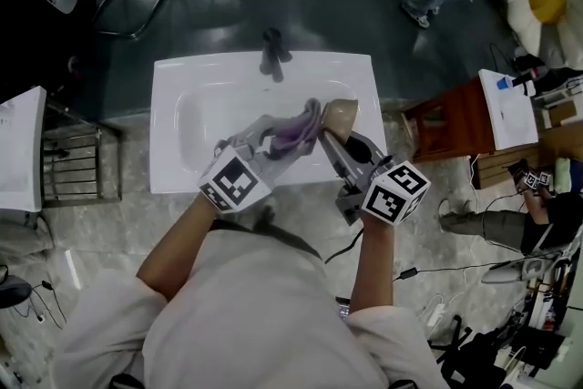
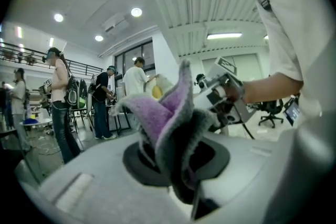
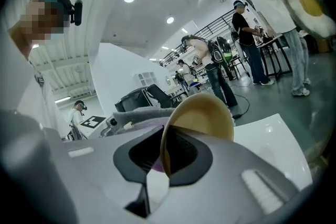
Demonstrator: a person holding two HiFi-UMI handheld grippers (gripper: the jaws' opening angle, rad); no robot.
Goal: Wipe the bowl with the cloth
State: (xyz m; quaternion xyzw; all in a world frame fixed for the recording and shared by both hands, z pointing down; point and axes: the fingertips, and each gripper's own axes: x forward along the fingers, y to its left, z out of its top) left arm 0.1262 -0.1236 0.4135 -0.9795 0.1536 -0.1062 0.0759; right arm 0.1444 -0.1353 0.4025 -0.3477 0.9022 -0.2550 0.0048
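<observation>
Purple-grey cloth (image 1: 297,130) is clamped in my left tool (image 1: 276,139), its loose folds standing past the tips. My right tool (image 1: 331,144) is clenched on the rim of the tan bowl (image 1: 340,115), held on edge above the white sink (image 1: 178,77). The bowl lies just right of the left tool's tips, cloth apparently touching it. The wiping stroke therefore probably runs rightward, across the bowl's wall.

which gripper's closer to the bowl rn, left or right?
Right. The right gripper is shut on the bowl at its rim, holding it over the sink. The left gripper sits just beside it, shut on the cloth, which reaches the bowl.
</observation>
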